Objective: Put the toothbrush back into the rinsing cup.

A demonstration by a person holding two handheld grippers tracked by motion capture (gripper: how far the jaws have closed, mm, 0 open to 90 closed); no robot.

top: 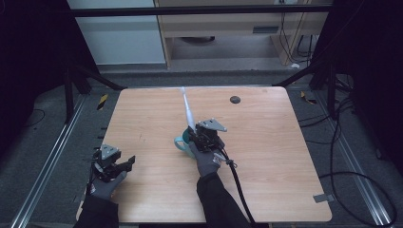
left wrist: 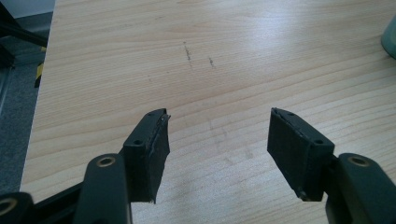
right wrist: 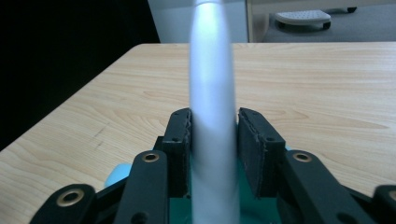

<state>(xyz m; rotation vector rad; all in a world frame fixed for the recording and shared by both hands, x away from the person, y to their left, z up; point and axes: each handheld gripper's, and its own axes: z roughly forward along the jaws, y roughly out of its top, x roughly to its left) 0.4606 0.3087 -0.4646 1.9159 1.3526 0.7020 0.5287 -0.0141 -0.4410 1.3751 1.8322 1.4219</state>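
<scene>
While the right tool [top: 199, 134] stood near the middle of the wooden tabletop [top: 266, 156], its two black jaws were clamped on a long, pale grey-white rod [top: 187, 110]. In the right tool's own view the rod [right wrist: 211, 112] ran up between the pads [right wrist: 180, 144], both pressed against its sides, and continued out of the top of the picture. From above, the rod slanted away from the person toward the far edge of the tabletop, narrowing to a thin tip. A teal cup [top: 182, 141] with a handle on its left side sat directly under and just beside the right tool; teal also showed beneath the jaws [right wrist: 177, 212] in that tool's view. Whether the rod's lower end reached into the cup could not be told.

Left tool [top: 127, 164]: held near the tabletop's near-left corner, well apart from the cup, jaws spread wide with nothing between them; bare wood showed in the gap [left wrist: 217, 140]. Both hands wore grey gloves with dark sleeves. A small dark round disc [top: 235, 99] lay near the far edge. A black cable [top: 237, 183] trailed from the right tool toward the near edge.
</scene>
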